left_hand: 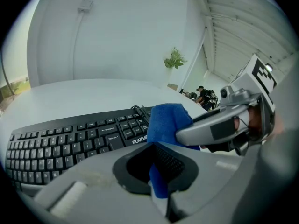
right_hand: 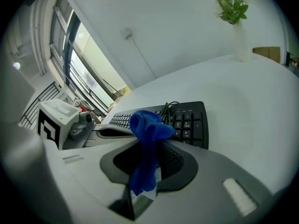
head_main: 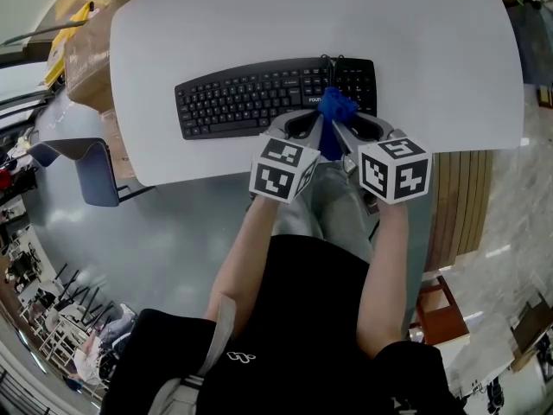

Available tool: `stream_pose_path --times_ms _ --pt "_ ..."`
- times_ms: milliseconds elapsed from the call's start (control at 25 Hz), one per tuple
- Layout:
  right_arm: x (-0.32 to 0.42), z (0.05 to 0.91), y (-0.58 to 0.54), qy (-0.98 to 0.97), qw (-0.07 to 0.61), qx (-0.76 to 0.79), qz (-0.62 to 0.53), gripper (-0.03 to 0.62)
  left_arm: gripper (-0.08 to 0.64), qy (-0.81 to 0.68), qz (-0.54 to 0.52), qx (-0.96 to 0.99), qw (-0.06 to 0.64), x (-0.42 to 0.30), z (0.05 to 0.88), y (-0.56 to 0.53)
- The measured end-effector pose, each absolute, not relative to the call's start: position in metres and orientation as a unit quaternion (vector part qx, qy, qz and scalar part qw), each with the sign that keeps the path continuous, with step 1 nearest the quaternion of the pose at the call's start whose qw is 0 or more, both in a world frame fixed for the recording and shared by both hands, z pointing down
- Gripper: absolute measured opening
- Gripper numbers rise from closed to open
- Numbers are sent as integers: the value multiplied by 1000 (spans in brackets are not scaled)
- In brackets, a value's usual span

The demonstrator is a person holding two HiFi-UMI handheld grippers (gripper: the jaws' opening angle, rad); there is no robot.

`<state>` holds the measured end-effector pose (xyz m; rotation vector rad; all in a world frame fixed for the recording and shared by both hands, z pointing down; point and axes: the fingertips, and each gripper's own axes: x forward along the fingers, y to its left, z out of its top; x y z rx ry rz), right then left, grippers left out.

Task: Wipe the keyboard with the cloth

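A black keyboard (head_main: 251,98) lies on the white table (head_main: 259,24), near its front edge. A blue cloth (head_main: 337,106) is bunched over the keyboard's right end, just left of the number pad. Both grippers meet at it. My left gripper (head_main: 315,126) is shut on the cloth (left_hand: 167,120), a blue strip pinched between its jaws (left_hand: 159,171). My right gripper (head_main: 346,128) is also shut on the cloth (right_hand: 147,125), which hangs down through its jaws (right_hand: 148,164). The keyboard (left_hand: 60,143) stretches off to the left of the cloth; its number pad (right_hand: 189,120) shows behind the bunch.
The keyboard's cable (head_main: 333,61) is coiled at its far edge. A plant in a white vase (right_hand: 240,43) stands at the table's far right. A cardboard box (head_main: 86,50) and a grey-blue chair (head_main: 82,158) sit left of the table.
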<state>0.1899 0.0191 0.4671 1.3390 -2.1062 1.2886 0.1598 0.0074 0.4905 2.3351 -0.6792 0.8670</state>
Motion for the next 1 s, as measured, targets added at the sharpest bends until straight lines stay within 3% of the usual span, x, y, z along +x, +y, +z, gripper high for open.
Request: stream_pose_path --times_ms 1000 --pt "243 478 30 -737 126 461 478 92 -2 -249 331 873 257 209 481 15"
